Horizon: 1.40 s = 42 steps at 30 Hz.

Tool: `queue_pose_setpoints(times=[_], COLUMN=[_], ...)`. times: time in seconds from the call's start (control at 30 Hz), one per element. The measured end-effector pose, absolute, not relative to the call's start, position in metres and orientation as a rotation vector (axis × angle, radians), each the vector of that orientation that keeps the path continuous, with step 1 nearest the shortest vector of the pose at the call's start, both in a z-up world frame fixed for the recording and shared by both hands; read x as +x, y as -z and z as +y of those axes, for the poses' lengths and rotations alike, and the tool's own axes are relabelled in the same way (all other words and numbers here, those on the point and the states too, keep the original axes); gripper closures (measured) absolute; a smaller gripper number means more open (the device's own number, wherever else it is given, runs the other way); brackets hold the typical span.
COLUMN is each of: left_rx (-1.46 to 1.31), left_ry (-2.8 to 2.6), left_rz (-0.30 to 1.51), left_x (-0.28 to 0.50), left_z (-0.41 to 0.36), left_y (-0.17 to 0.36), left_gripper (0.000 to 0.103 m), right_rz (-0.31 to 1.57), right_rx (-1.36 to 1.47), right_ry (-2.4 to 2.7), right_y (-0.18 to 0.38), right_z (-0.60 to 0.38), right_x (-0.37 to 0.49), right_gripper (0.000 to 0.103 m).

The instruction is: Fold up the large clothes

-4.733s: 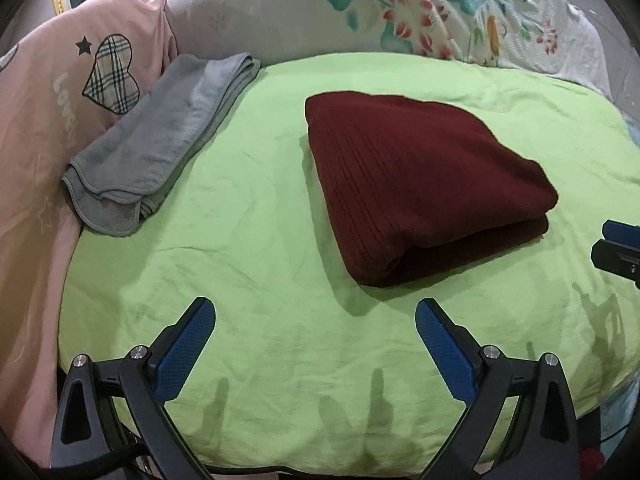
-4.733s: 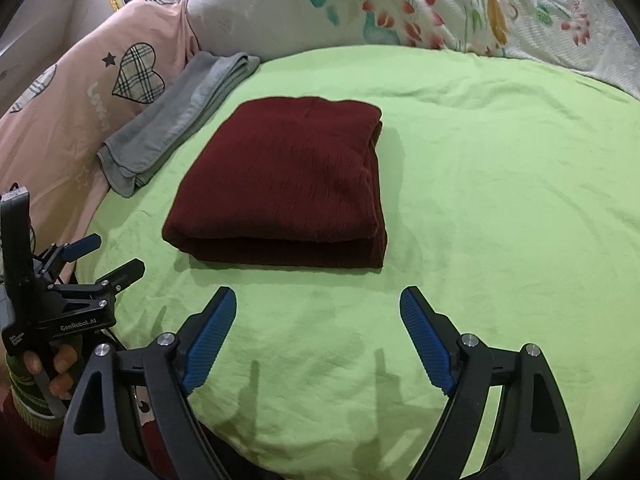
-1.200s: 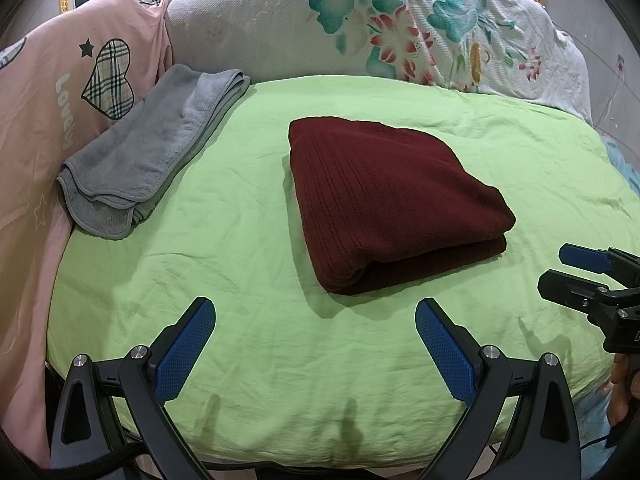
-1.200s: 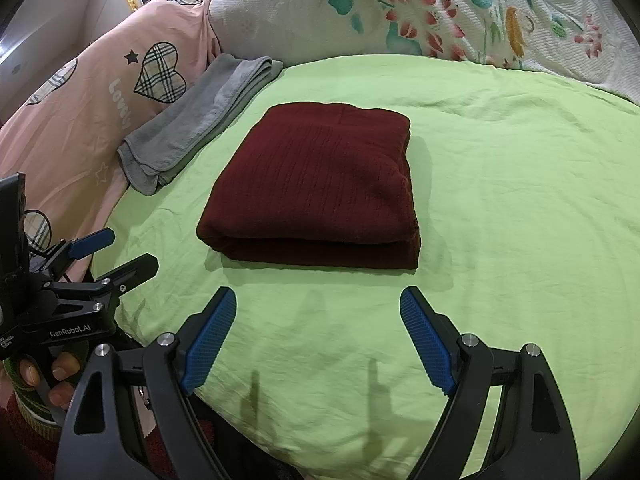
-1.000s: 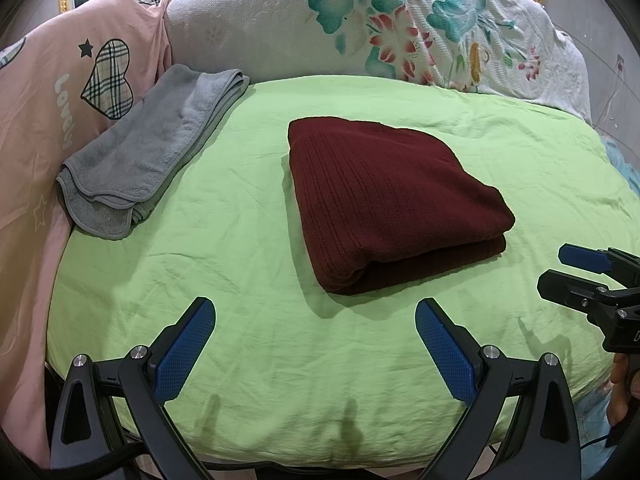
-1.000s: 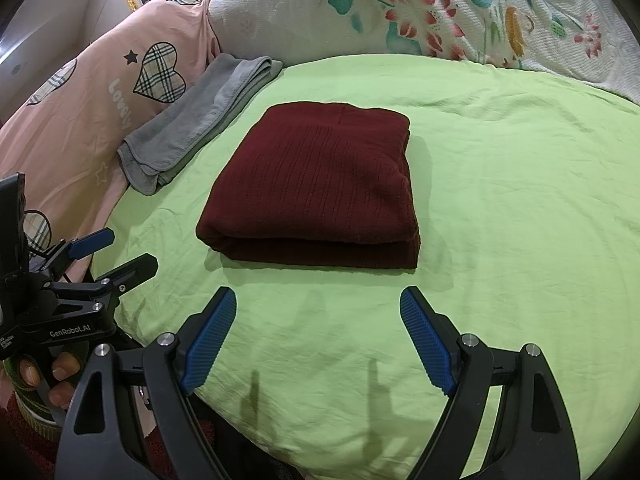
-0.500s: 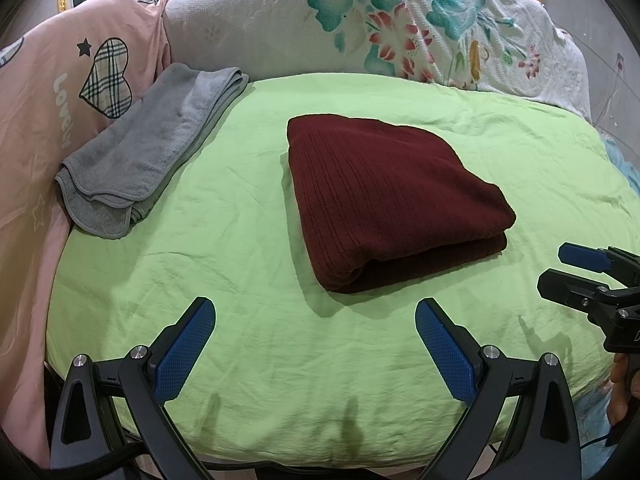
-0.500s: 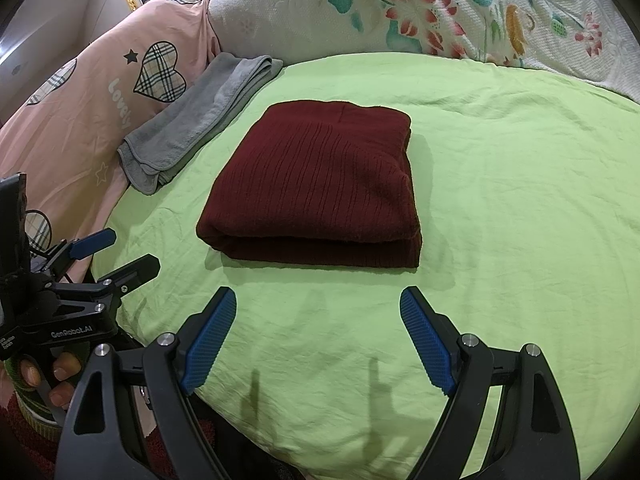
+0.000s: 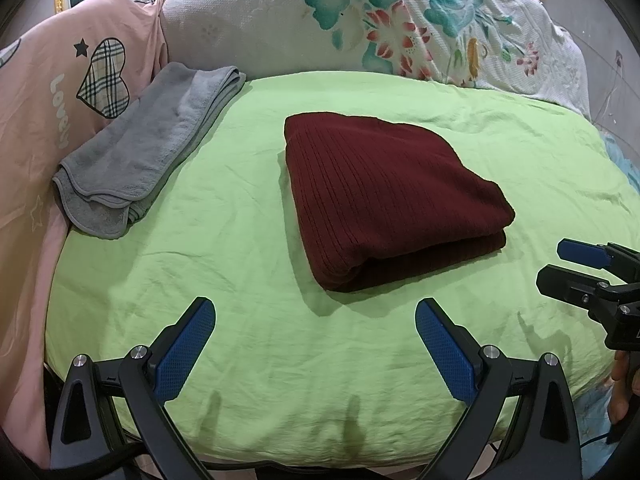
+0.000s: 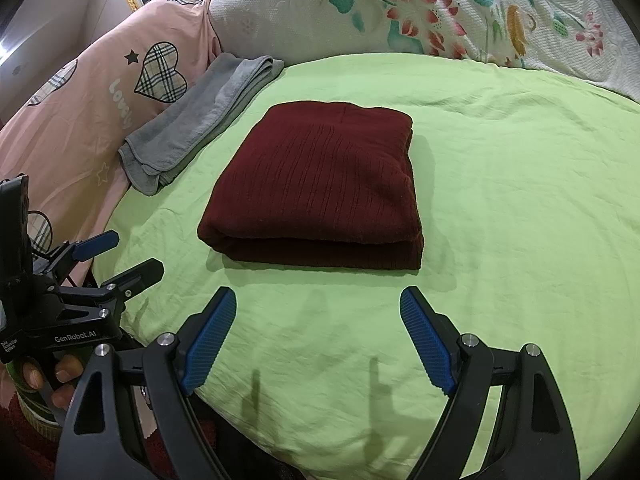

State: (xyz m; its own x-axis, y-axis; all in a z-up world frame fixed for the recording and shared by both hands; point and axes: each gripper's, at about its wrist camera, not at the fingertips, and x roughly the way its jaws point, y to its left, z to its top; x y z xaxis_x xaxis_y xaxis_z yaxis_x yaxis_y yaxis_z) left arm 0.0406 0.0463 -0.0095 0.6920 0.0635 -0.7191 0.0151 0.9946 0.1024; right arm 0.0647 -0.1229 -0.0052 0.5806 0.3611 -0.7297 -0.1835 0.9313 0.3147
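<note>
Sweater, dark red and ribbed, lies folded in a neat rectangle on the green sheet, just ahead of both tongs and touching neither. The left tongs stand spread wide with nothing between the blue pads; the right tongs are spread just as wide and equally empty. From the left tongs the sweater sits ahead and slightly to the right; from the right tongs it sits ahead and slightly to the left. Compared with the frames from nearly five seconds ago, both tongs have drawn back from the sweater, so it looks smaller and more of the sheet shows in front of it; over the last second nothing has shifted. A grey towel lies folded farther left, against a pink quilt, well apart from the sweater. A floral pillow lies beyond. Fingers grip the left handle.
</note>
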Motion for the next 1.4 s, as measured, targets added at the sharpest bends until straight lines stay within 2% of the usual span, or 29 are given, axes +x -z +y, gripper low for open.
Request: queue_pose_setpoints(times=[1.4], left_rx=[0.122], left_ry=[-0.013], left_rz=[0.818], left_x=[0.056], left_z=[0.043], left_y=[0.008], left_gripper=[0.003], right_rz=[0.891], right_rx=[0.231], right_ry=[-0.314], right_y=[0.006], right_z=[-0.129], right_x=[0.084], right_gripper=[0.019])
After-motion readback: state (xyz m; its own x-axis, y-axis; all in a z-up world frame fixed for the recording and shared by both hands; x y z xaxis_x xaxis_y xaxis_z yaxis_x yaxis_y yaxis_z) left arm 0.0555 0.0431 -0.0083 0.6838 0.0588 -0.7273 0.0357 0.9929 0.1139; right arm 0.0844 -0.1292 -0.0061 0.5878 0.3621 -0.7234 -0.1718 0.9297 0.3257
